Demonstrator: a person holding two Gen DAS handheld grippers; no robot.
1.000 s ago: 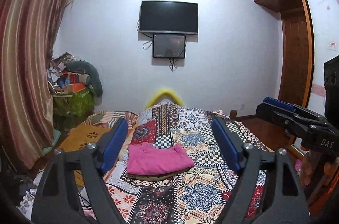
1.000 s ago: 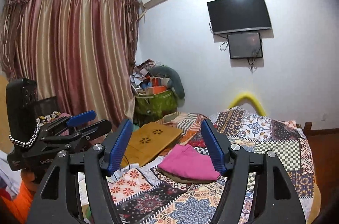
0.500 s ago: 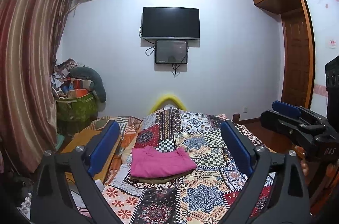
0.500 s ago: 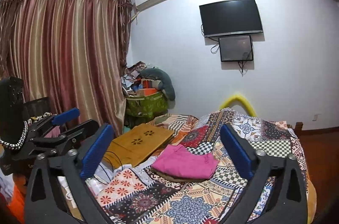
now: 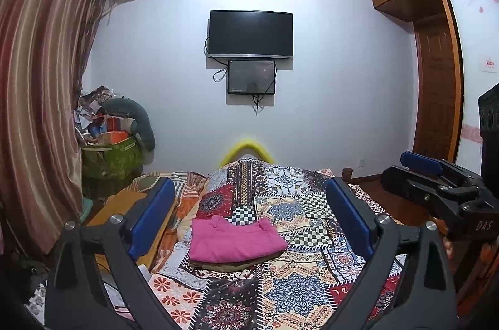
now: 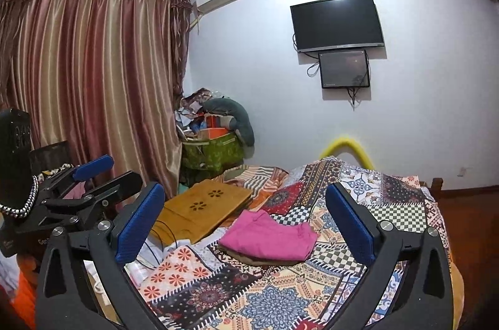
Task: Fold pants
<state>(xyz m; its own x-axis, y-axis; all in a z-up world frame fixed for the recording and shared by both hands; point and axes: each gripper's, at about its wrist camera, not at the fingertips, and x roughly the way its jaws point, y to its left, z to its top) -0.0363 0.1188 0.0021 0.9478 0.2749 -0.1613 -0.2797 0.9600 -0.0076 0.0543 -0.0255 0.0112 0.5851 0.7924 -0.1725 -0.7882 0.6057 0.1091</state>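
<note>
Item: pink pants (image 5: 235, 241), folded into a compact rectangle, lying on a brownish folded garment (image 5: 230, 263) on the patchwork bedspread (image 5: 296, 292), near the bed's left side.

Orientation: long axis runs across the bed, left to right in the left wrist view; what looks like the waistband edge faces the far wall, though this is hard to confirm.

Left tongs (image 5: 249, 220): wide, empty, held above the bed and short of the pants; jaws have just been opening.

Right tongs (image 6: 246, 224): wide, empty, jaws likewise just opened.

Step, as judged: folding appears done. If tidying, press edges flat without dragging the stack.

Adjacent: wooden lap tray (image 6: 202, 205).
</note>
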